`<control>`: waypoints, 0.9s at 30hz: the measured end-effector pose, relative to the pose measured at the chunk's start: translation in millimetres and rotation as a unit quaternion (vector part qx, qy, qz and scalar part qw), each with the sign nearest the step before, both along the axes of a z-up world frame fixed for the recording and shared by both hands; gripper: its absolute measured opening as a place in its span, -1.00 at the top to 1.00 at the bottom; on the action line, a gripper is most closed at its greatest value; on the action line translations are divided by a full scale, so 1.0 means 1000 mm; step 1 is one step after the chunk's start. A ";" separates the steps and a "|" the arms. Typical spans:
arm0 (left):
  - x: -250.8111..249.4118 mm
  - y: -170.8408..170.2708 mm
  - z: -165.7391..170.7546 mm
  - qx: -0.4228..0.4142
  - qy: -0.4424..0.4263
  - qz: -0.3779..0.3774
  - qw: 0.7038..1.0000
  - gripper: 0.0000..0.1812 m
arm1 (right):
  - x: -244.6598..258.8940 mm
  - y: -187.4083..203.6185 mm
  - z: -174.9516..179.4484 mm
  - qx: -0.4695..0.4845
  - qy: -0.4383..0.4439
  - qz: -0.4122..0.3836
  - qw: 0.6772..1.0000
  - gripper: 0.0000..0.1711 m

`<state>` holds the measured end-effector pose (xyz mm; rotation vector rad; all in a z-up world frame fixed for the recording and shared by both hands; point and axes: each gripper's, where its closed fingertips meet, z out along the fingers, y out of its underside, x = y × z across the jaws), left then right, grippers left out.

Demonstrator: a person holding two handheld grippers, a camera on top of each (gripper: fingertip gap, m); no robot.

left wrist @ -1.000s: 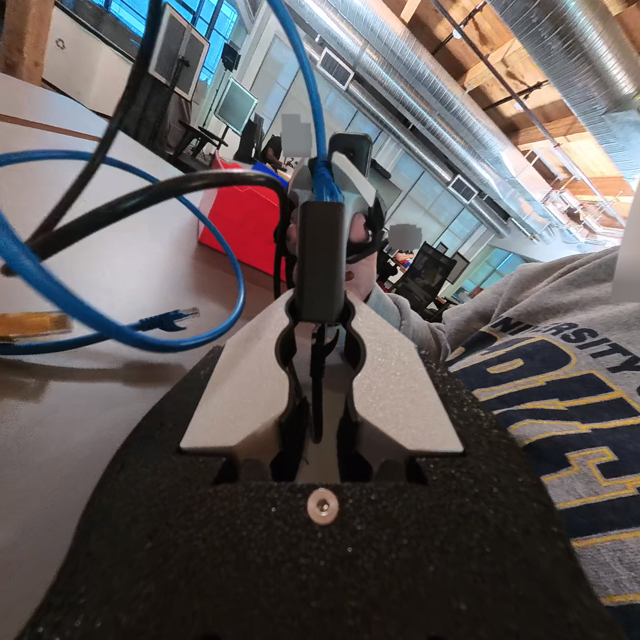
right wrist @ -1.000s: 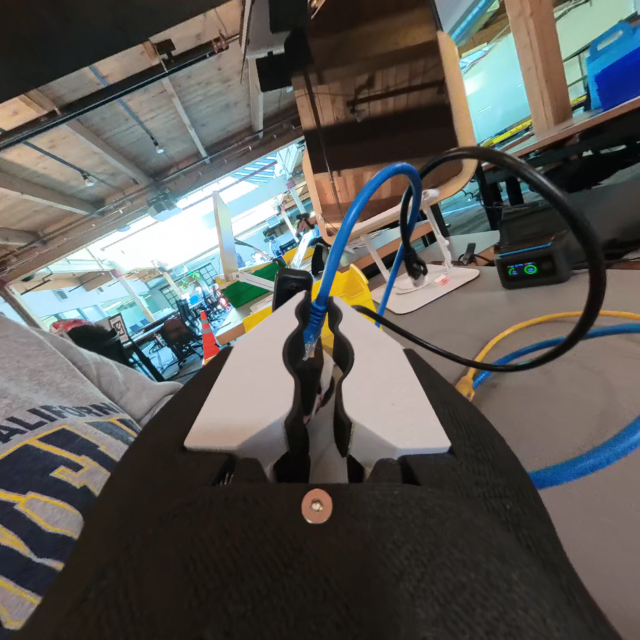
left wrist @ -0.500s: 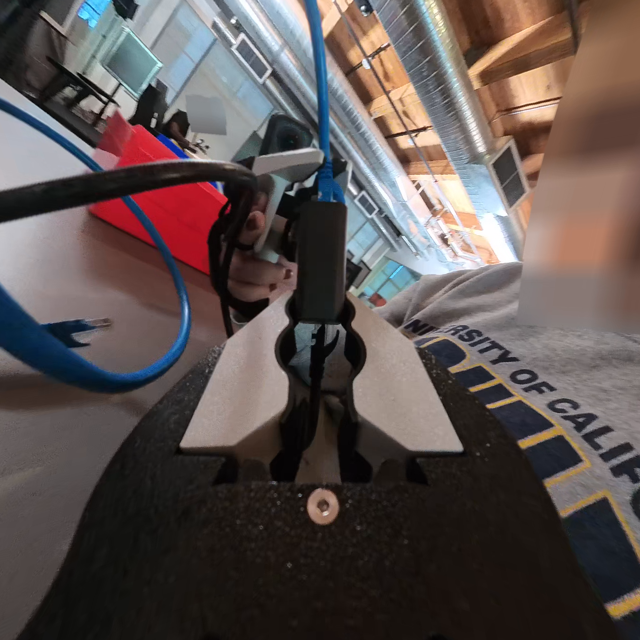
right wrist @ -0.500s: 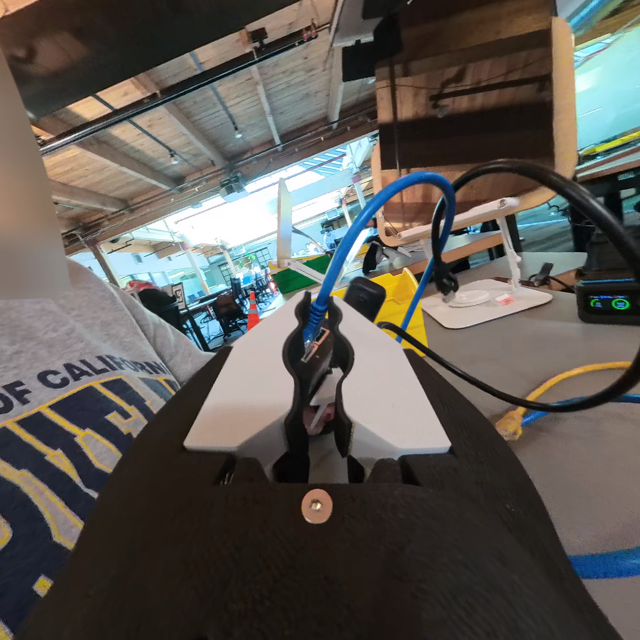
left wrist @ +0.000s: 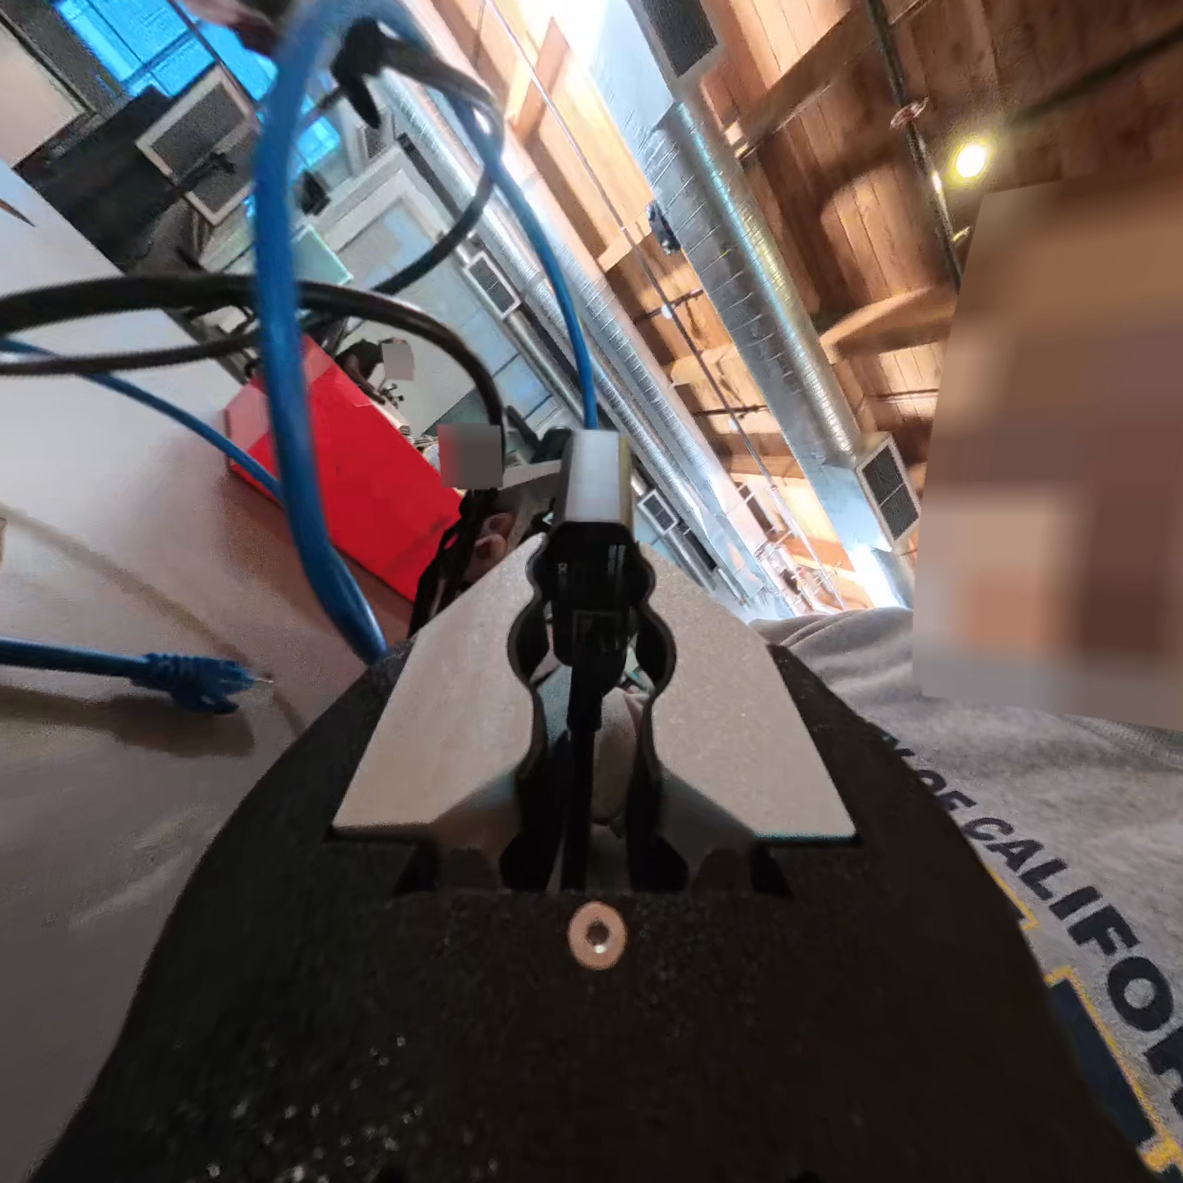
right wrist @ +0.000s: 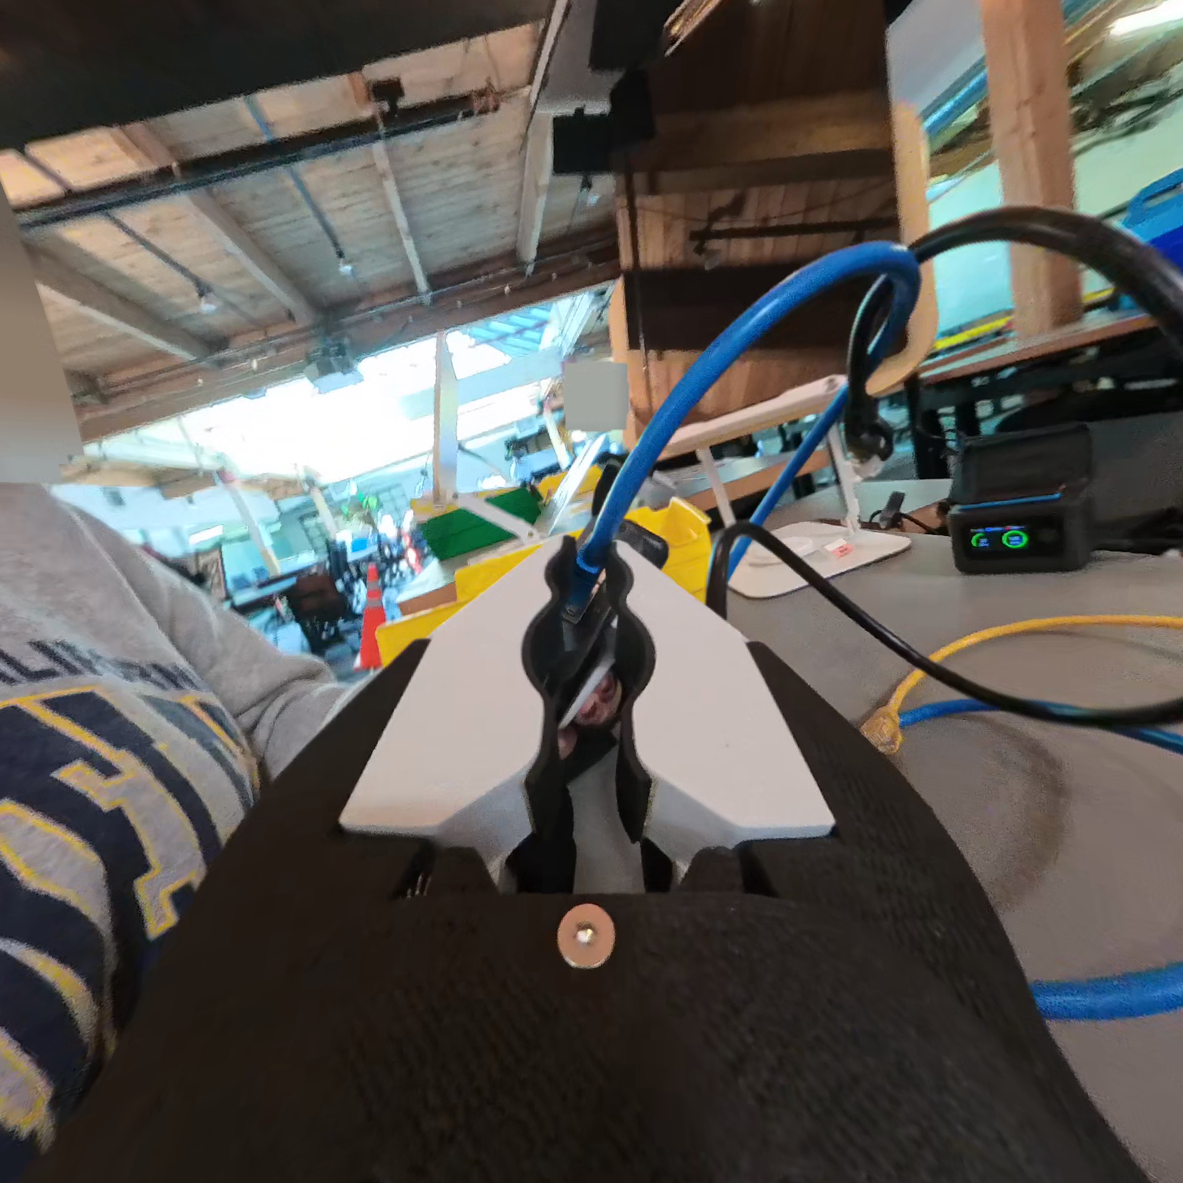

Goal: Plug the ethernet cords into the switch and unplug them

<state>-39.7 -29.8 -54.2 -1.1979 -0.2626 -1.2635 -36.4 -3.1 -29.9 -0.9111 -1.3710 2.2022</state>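
Observation:
In the left wrist view my left gripper [left wrist: 592, 557] is shut on a small black switch [left wrist: 592, 614], held in the air above the table. The switch's thin black lead [left wrist: 579, 736] runs back between the fingers. My right gripper's white finger [left wrist: 595, 477] sits right at the switch's far end. In the right wrist view my right gripper [right wrist: 586, 557] is shut on a blue ethernet plug [right wrist: 582, 592]. Its blue cord [right wrist: 736, 358] arcs up to the right. The plug meets the dark switch [right wrist: 592, 624]. Whether it is seated is hidden.
A loose blue plug [left wrist: 192, 678] lies on the table beside a red bin [left wrist: 346, 474]. A black cord's plug [right wrist: 867, 442] hangs in the air. A yellow plug [right wrist: 886, 730], a black power unit [right wrist: 1018, 531], a white lamp base [right wrist: 819, 550] and a yellow bin [right wrist: 678, 531] stand to the right. The tips of one gripper are about 4 centimetres away from the tips of the other. Both grippers' tips are roughly 35 centimetres from the black power unit [right wrist: 1018, 531].
Both grippers have stayed together on the switch and the blue plug while tilting. The blue and black cords have swung up and across the left view.

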 end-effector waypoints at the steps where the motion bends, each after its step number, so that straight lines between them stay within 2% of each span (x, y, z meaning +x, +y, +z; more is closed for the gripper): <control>1: 0.001 0.002 -0.001 -0.005 0.011 0.003 1.000 0.78 | -0.001 0.003 0.000 -0.020 0.000 -0.008 1.000 0.91; 6: -0.002 0.006 -0.013 -0.055 0.010 -0.011 0.998 0.78 | -0.007 0.012 -0.015 -0.079 -0.045 -0.028 0.995 0.91; 13: 0.013 0.009 -0.024 -0.095 0.038 -0.044 0.994 0.76 | -0.004 0.006 -0.028 -0.081 -0.080 -0.008 0.993 0.91; 16: 0.018 0.004 -0.030 -0.100 0.148 -0.025 0.984 0.76 | 0.003 0.001 -0.034 -0.064 -0.104 0.034 0.992 0.89; 18: 0.020 0.002 -0.037 -0.106 0.248 -0.003 0.963 0.76 | 0.013 -0.005 -0.046 -0.001 -0.123 0.068 0.990 0.77; 20: 0.022 0.000 -0.042 -0.106 0.314 0.007 0.943 0.75 | 0.021 -0.010 -0.058 0.056 -0.141 0.085 0.985 0.77; 24: 0.032 -0.003 -0.046 -0.089 0.375 0.000 0.923 0.75 | 0.032 -0.011 -0.066 0.100 -0.150 0.108 0.978 0.87; 27: 0.033 -0.006 -0.050 -0.086 0.401 -0.003 0.912 0.75 | 0.037 -0.009 -0.072 0.120 -0.163 0.112 0.973 0.83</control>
